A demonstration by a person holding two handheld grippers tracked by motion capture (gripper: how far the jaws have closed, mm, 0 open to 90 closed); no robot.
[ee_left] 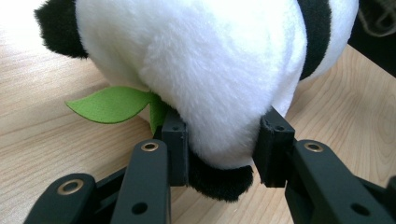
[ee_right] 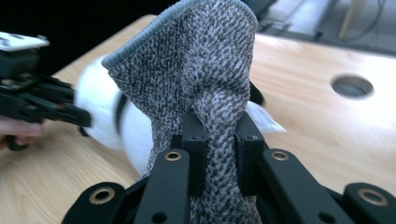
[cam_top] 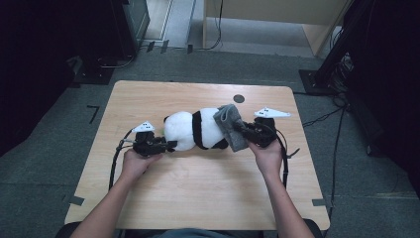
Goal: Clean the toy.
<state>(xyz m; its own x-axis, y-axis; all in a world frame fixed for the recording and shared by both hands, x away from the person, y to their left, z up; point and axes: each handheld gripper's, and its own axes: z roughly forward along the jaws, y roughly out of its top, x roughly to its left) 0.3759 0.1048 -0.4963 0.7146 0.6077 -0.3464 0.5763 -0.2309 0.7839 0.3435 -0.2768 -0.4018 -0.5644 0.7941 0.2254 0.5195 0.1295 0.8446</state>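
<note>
fluffy panda [cam_top: 190,130], knitted grey cloth [ee_right: 205,79]

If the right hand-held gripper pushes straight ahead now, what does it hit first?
Beyond the grey knitted cloth pinched in the right hand-held gripper, probably the plush panda right behind it; depth is hard to judge.

My wooden table [cam_top: 198,188] has a round hole [cam_top: 239,98] near its far edge, toward the right corner. Beyond that edge I see grey floor [cam_top: 237,64] and black stands [cam_top: 341,44].

Panda toy [ee_left: 196,70]: fluffy plush. Sock [ee_right: 205,70]: coarse grey knit. Table [cam_top: 198,183]: smooth matt wood.
</note>
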